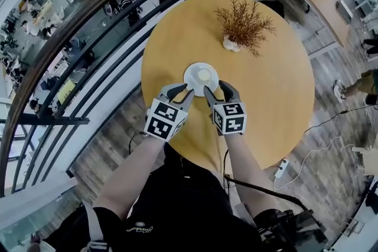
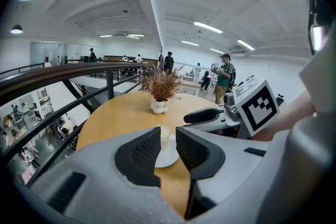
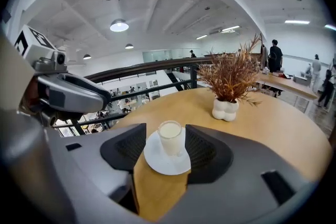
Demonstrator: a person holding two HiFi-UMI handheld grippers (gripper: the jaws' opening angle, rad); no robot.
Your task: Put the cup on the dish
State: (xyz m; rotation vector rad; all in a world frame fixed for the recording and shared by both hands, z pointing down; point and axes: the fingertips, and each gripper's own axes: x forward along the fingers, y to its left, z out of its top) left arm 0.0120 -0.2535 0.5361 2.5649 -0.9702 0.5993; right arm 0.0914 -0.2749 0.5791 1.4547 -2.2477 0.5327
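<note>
A small pale cup (image 1: 204, 75) stands upright on a white dish (image 1: 192, 81) near the middle of the round wooden table (image 1: 266, 85). Both grippers hover just short of the dish on my side. My left gripper (image 1: 180, 90) points at the dish's left edge, its jaws a narrow gap apart with nothing between them. My right gripper (image 1: 217, 88) sits at the dish's right edge, jaws apart and empty. In the right gripper view the cup (image 3: 170, 136) and dish (image 3: 163, 162) lie just beyond the open jaws (image 3: 165, 131). The left gripper view shows the cup (image 2: 165, 134) through its gap (image 2: 168, 136).
A dried brown plant in a white vase (image 1: 231, 43) stands behind the dish, toward the far right. A dark railing (image 1: 88, 15) curves along the table's left side over a drop to a lower floor. A cable and power strip (image 1: 281, 168) lie on the floor at right.
</note>
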